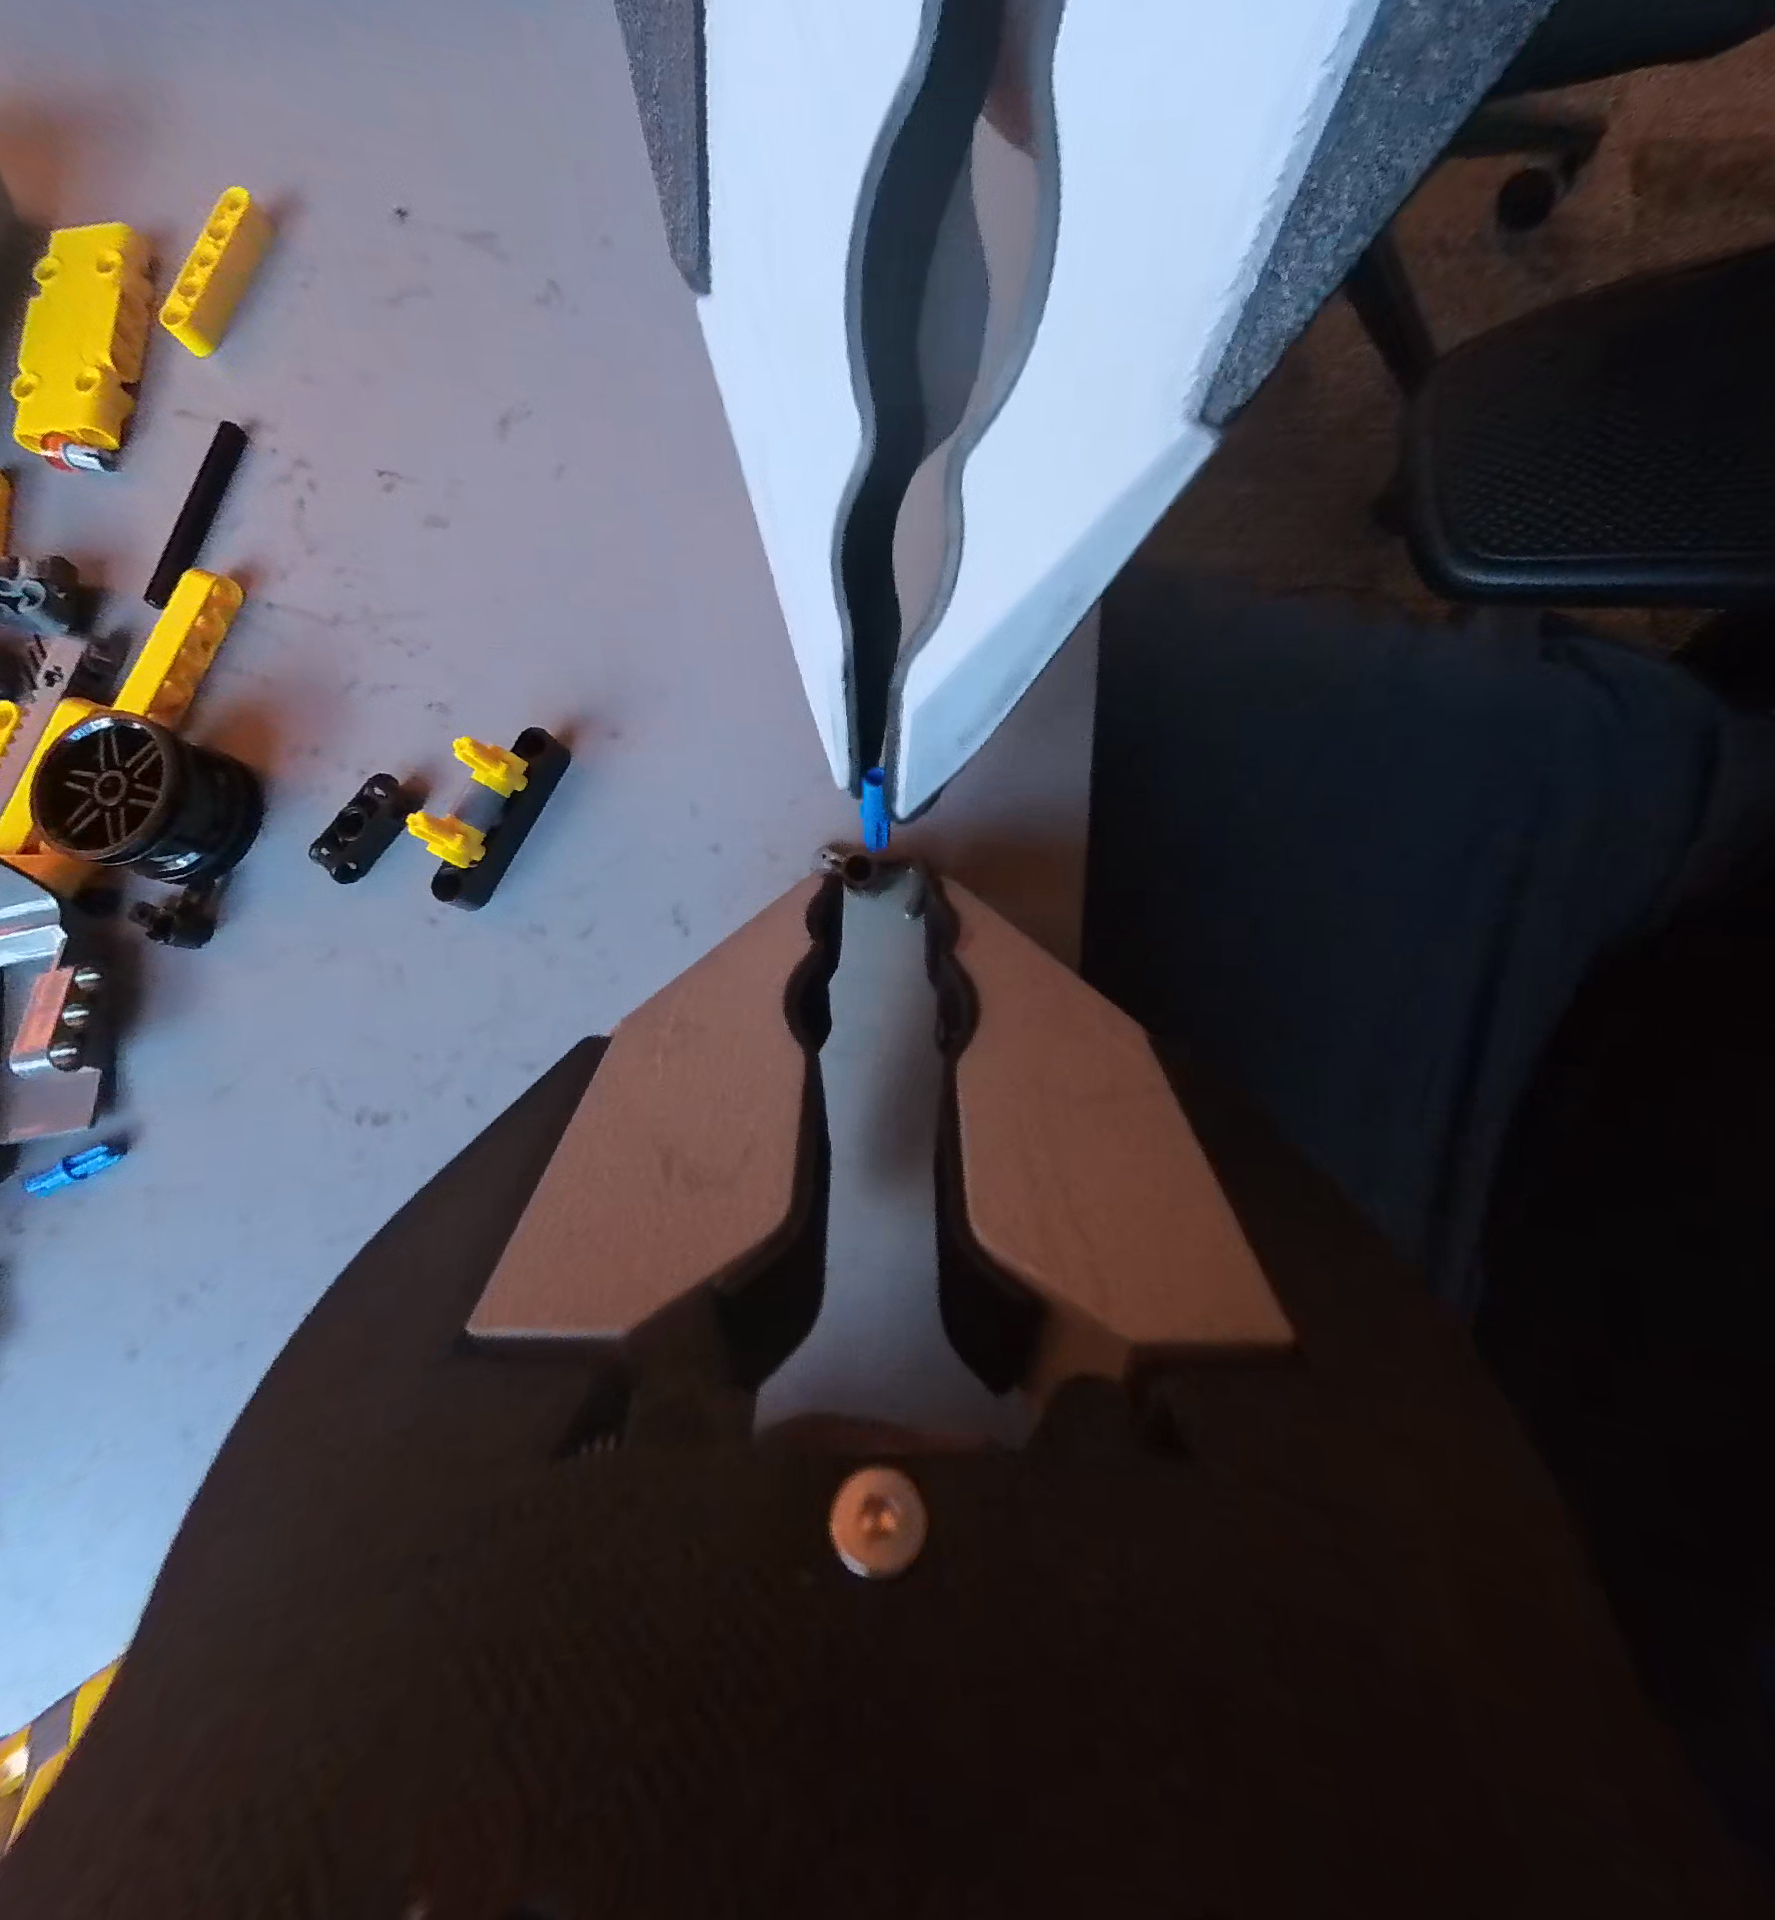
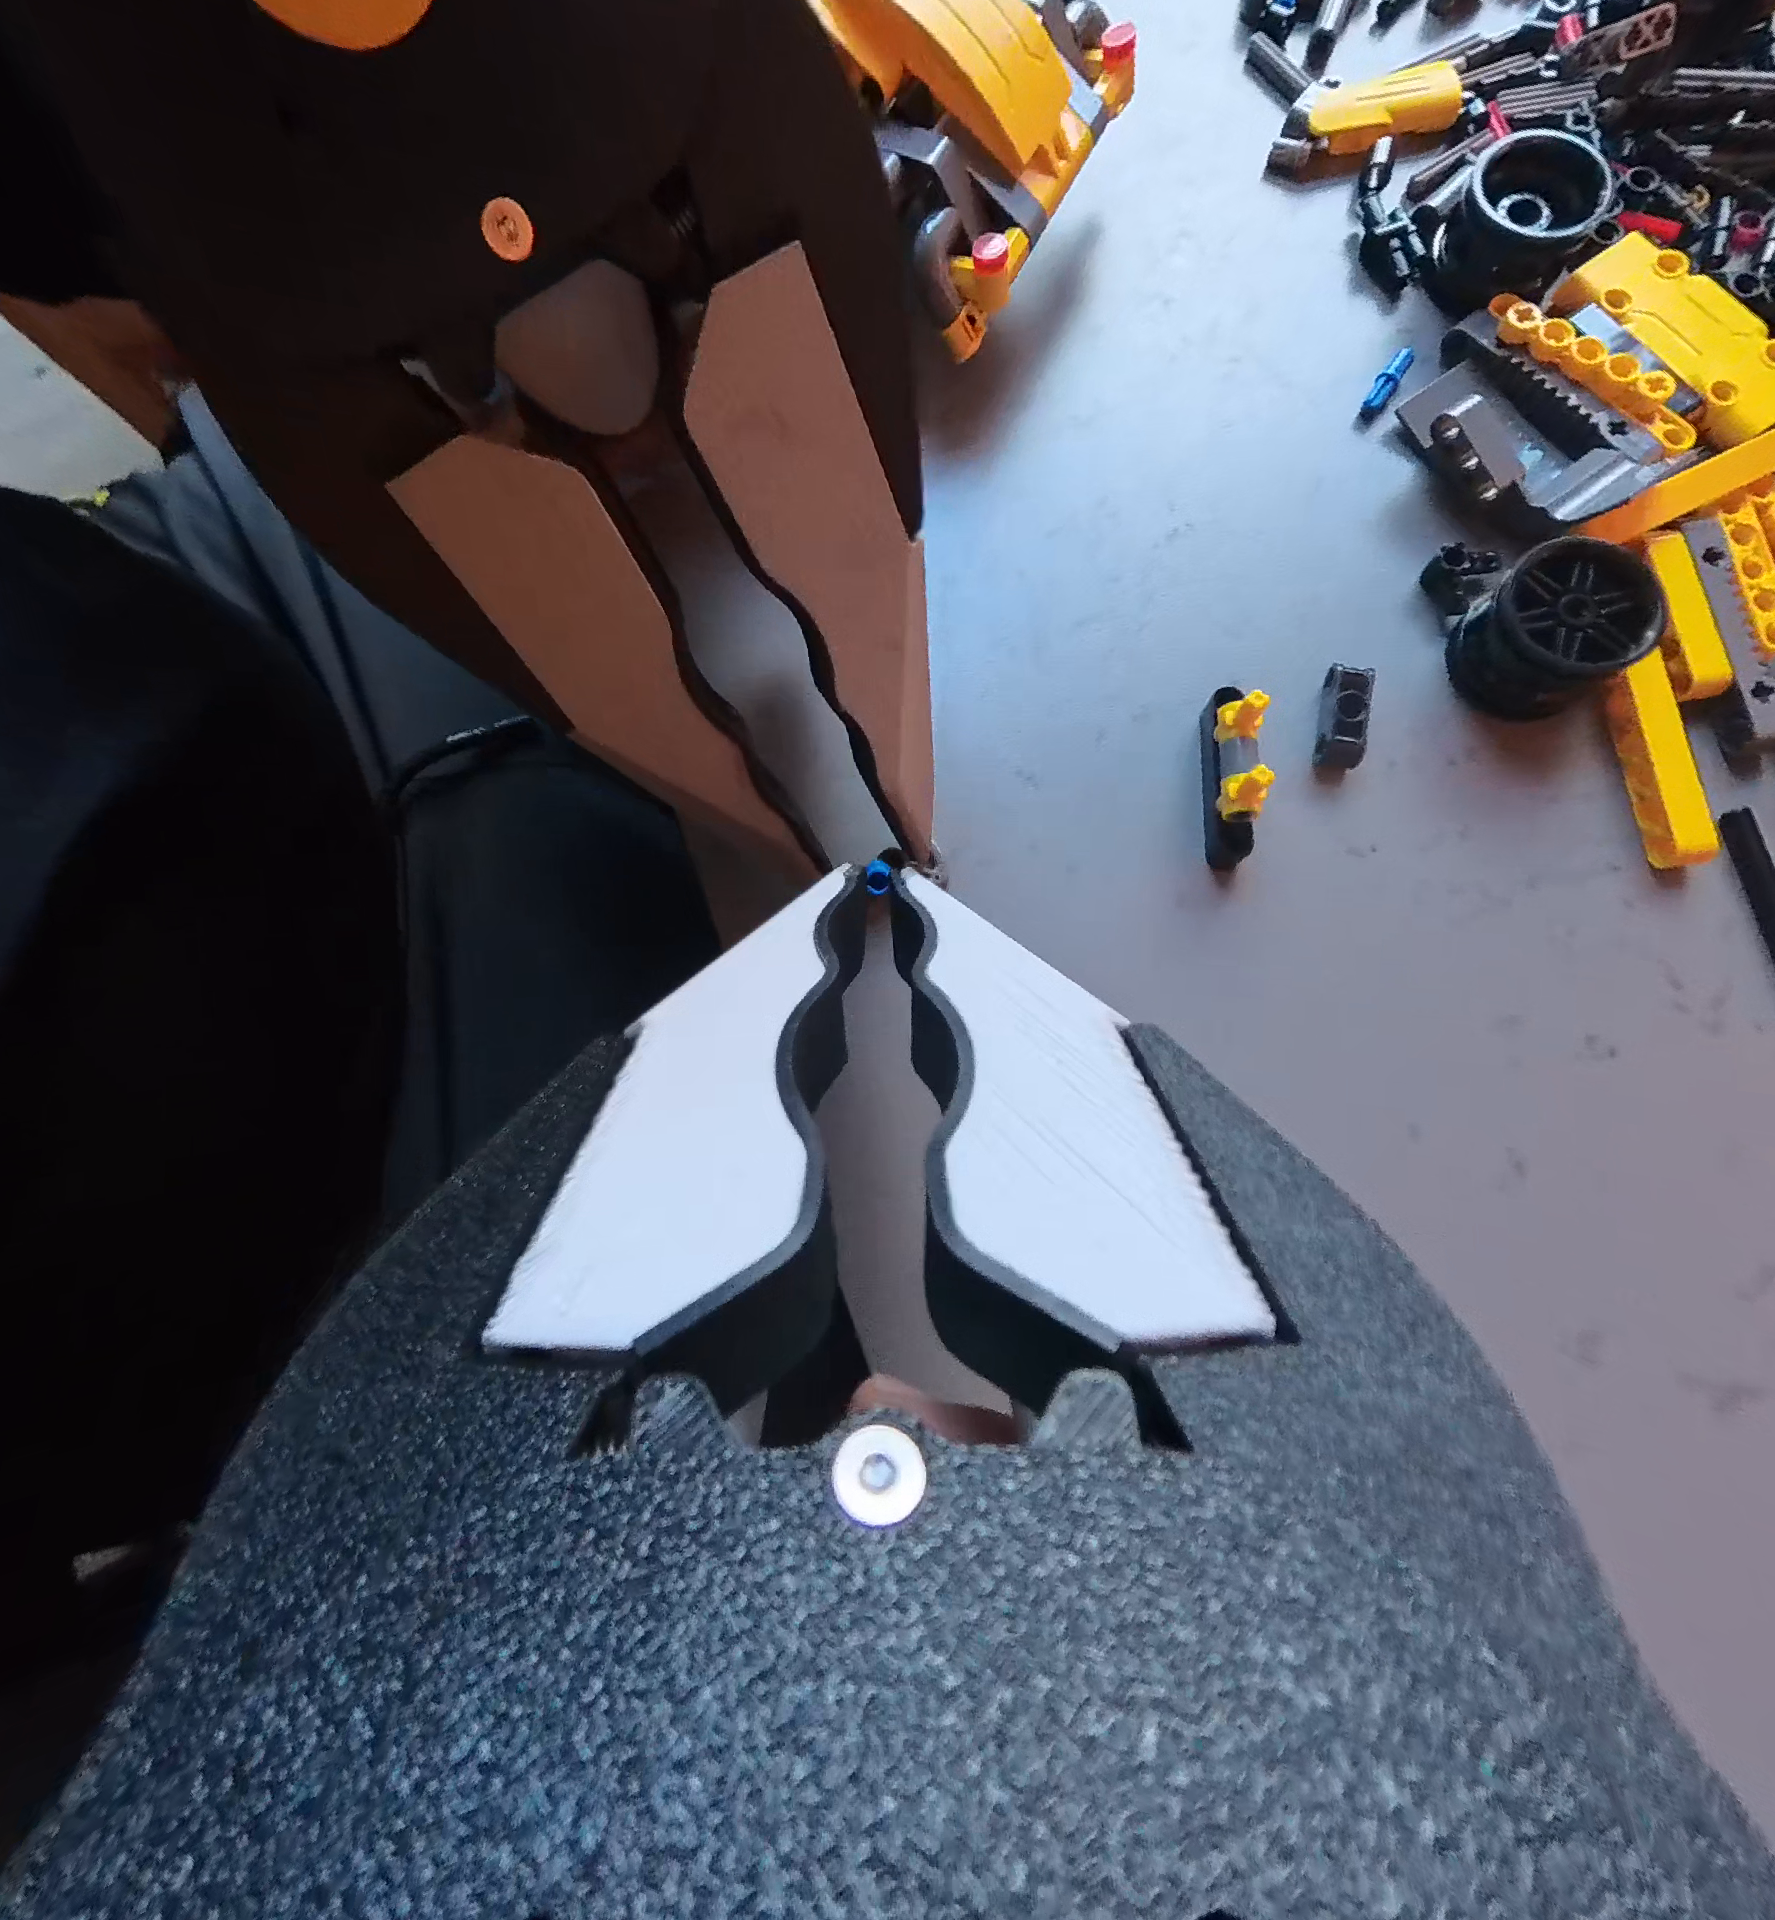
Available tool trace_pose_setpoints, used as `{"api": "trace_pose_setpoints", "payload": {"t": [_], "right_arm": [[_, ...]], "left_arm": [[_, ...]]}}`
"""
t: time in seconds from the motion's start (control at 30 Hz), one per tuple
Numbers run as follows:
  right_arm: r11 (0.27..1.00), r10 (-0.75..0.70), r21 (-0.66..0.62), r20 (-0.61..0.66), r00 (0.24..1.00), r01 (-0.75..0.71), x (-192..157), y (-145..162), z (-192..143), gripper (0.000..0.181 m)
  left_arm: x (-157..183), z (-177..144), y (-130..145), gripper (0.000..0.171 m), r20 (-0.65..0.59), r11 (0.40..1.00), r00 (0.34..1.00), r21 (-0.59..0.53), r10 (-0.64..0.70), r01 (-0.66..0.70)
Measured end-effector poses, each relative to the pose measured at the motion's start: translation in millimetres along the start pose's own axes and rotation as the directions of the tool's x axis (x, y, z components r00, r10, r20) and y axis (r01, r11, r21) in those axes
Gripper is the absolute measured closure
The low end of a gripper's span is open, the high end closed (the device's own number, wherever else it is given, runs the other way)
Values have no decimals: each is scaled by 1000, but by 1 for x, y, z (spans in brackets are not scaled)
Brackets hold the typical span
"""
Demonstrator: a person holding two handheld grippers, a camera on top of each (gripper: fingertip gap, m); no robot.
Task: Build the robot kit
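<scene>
My left gripper, with tan fingers, is shut on a small dark connector piece whose open hole faces outward. My right gripper, with white fingers, is shut on a small blue pin. The two grippers meet tip to tip above the table's near edge. In the left wrist view the right gripper comes in from the top, and its blue pin points at the connector's hole, almost touching it. In the right wrist view the left gripper comes down from the upper left.
On the grey table lie a black beam with yellow pins, a small black connector, a black wheel, a black axle, yellow beams and a loose blue pin. A large pile of parts fills the far right. A person's dark-trousered leg is beyond the table edge. Only a small space, under 4 cm, lies between the two pairs of fingers. Both grippers' tips are roughly 15 cm from the black wheel. Seen from the right wrist view as well.
</scene>
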State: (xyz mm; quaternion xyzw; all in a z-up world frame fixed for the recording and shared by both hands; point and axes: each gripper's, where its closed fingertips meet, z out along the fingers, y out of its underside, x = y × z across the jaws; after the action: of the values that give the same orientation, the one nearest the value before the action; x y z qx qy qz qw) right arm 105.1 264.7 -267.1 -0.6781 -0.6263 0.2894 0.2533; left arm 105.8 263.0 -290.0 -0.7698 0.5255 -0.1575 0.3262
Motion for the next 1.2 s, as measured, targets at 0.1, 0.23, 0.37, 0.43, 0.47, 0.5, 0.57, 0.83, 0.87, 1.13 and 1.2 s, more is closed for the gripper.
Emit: {"api": "trace_pose_setpoints", "payload": {"t": [0.1,0.23,0.37,0.43,0.47,0.5,0.57,0.83,0.87,1.13,1.2], "right_arm": [[999,-40,-13,1,999,40,0,0,1,178],[998,-61,-24,11,998,61,1,1,2,178],[997,-74,-22,37,997,75,-5,3,1,178],[997,-79,-13,39,996,80,-8,4,-1,178],[997,-78,-11,38,996,78,-8,4,-2,178],[997,-75,-8,36,997,76,-7,5,-2,178],[997,-72,-1,35,997,72,-7,4,-3,178],[996,-91,2,27,995,91,-6,1,-2,178],[996,-94,1,27,995,94,-6,1,-2,178],[993,-112,-25,31,993,112,-4,3,-1,178],[992,-119,-33,31,992,120,-4,3,0,178]], "left_arm": [[-1,0,0,159,5,1000,1000,2,-10,10],[3,-1,-1,159,-31,999,998,14,-50,50],[13,-2,-1,153,-78,993,991,25,-112,114],[12,-4,0,153,-57,992,992,36,-115,117],[12,-6,-1,154,-56,992,991,43,-117,120],[13,-7,-3,153,-60,991,991,50,-118,121],[14,-10,-5,153,-61,992,992,53,-109,113],[3,-6,-5,156,-37,999,998,9,-53,54],[4,-5,-4,157,-39,999,998,2,-49,49],[5,0,-3,164,-48,999,998,9,-48,48],[5,1,-3,164,-50,998,997,14,-52,53]]}}
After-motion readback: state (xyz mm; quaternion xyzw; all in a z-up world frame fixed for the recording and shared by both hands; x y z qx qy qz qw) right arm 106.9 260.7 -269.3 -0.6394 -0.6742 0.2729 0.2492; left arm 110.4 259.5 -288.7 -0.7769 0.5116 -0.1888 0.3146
